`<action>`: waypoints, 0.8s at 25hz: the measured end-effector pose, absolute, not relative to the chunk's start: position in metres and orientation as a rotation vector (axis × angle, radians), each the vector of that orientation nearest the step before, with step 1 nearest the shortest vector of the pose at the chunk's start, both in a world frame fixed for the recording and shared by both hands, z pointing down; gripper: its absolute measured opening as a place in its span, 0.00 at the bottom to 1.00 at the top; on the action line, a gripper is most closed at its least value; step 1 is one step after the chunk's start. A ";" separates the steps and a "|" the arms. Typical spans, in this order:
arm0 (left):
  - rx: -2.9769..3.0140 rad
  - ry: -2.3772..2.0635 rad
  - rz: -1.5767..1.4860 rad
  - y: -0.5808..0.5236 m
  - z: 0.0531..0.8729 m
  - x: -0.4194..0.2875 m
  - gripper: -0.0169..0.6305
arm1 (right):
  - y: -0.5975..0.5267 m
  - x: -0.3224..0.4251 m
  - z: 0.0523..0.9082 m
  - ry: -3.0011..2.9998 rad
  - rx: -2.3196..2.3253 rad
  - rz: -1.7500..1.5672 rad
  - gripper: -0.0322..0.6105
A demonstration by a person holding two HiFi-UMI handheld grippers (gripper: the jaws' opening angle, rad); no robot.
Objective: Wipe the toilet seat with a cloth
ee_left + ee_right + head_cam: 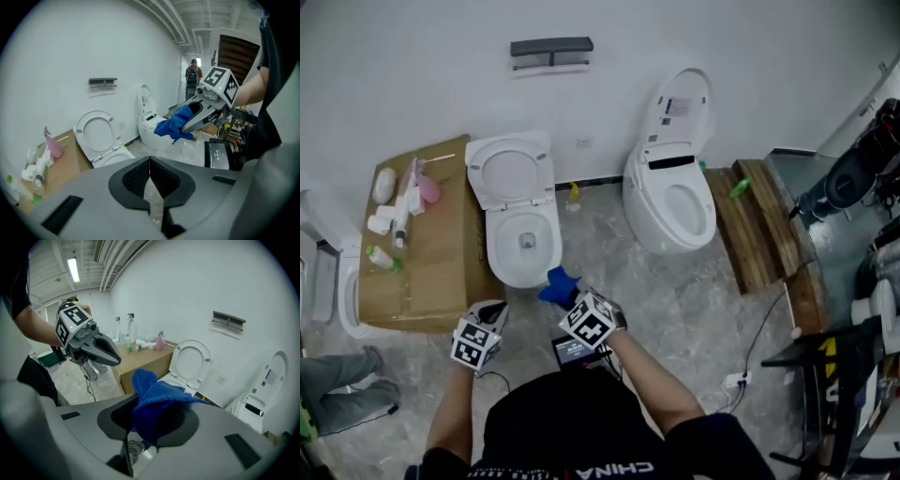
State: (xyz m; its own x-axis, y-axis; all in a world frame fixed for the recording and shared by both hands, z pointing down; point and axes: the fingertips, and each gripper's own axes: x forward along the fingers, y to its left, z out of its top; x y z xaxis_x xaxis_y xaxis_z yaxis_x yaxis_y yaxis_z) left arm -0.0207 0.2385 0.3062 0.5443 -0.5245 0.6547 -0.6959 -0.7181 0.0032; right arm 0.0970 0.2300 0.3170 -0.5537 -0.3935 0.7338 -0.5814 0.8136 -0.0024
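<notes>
Head view: the left gripper [495, 317] and right gripper [567, 292] hang side by side before the toilet [523, 246] (its lid up), with the blue cloth [558, 283] just beside the bowl's front rim. Left gripper view: jaws pressed together, empty. Right gripper view: jaws clamped on the cloth.

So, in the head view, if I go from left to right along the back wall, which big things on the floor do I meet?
cardboard box → first toilet, lid raised → second toilet, lid raised → wooden boards
</notes>
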 end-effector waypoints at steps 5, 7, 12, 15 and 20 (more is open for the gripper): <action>2.473 -1.071 0.919 0.166 0.301 -0.011 0.04 | 0.155 0.098 0.309 -2.246 0.647 0.286 0.22; 2.468 -1.076 0.931 0.147 0.303 -0.006 0.04 | 0.132 0.097 0.307 -2.253 0.617 0.273 0.22; 2.461 -1.064 0.941 0.122 0.307 -0.002 0.04 | 0.105 0.091 0.316 -2.242 0.567 0.282 0.22; 2.459 -1.023 0.954 0.117 0.316 -0.013 0.04 | 0.097 0.076 0.318 -2.247 0.577 0.296 0.22; 2.484 -0.978 0.946 0.097 0.314 -0.033 0.04 | 0.077 0.056 0.309 -2.264 0.685 0.353 0.22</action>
